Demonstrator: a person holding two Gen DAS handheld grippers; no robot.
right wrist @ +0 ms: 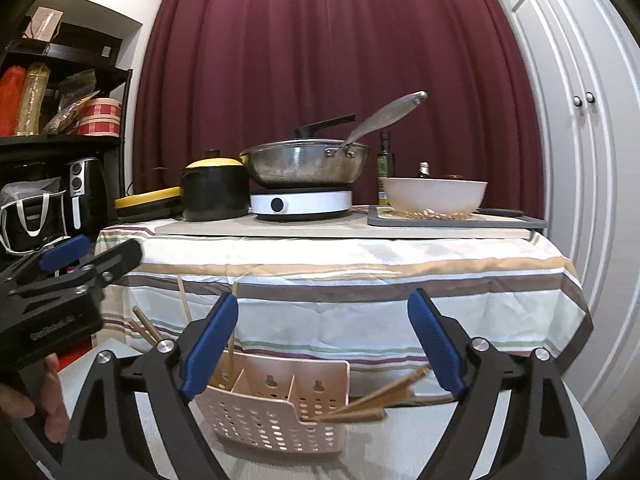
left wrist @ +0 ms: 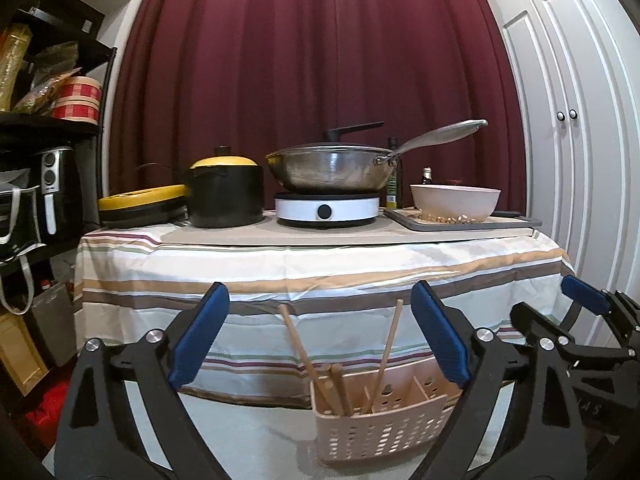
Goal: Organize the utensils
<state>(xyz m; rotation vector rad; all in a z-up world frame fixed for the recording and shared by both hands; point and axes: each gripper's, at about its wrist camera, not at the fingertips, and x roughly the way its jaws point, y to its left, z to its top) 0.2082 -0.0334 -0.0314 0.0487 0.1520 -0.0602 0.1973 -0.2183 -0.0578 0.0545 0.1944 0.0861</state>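
Maroon curtain [left wrist: 304, 60] and a striped tablecloth [left wrist: 320, 264] are seen behind. Both grippers, left gripper [left wrist: 320, 336] and right gripper [right wrist: 322, 340], are spread wide, nothing gripped. Pink utensil caddy [left wrist: 376, 428] with wooden chopsticks [left wrist: 308, 360] is seen low between the fingers.

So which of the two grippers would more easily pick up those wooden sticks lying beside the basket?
Probably the right hand-held gripper. Its open jaws point toward the loose chopsticks lying right of the utensil basket. The left hand-held gripper, also open, faces the sticks already standing in the basket.
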